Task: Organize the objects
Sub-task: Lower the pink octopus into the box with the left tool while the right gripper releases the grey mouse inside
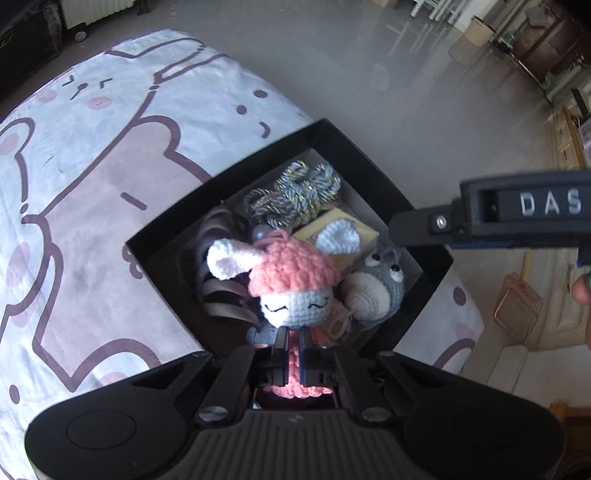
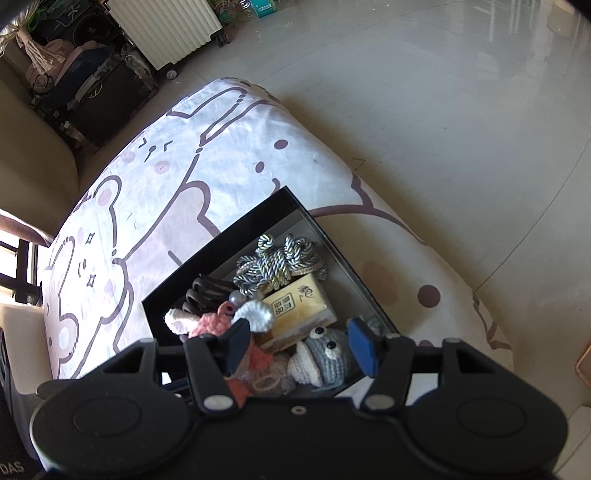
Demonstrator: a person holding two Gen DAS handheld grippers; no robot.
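Observation:
An open black box (image 1: 207,201) (image 2: 207,258) sits on a cartoon-print sheet (image 1: 92,184). My left gripper (image 1: 291,341) is shut on the pink crochet bunny (image 1: 291,280), pinching its body just below the head, above the box's near side. In the box lie a grey crochet doll (image 1: 382,284) (image 2: 328,354), a yellow tissue pack (image 2: 299,306), a coiled blue-and-white rope (image 1: 295,192) (image 2: 277,262) and dark hair clips (image 1: 221,291). My right gripper (image 2: 300,341) hangs open over the grey doll, pads apart from it. The bunny (image 2: 210,325) shows beside its left finger.
The box is near the sheet's right edge, with tiled floor (image 2: 443,110) beyond. A white suitcase (image 2: 166,29) and dark bags stand at the far left. A copper wire basket (image 1: 517,310) sits on the floor. A person's hand (image 1: 581,291) shows at the right edge.

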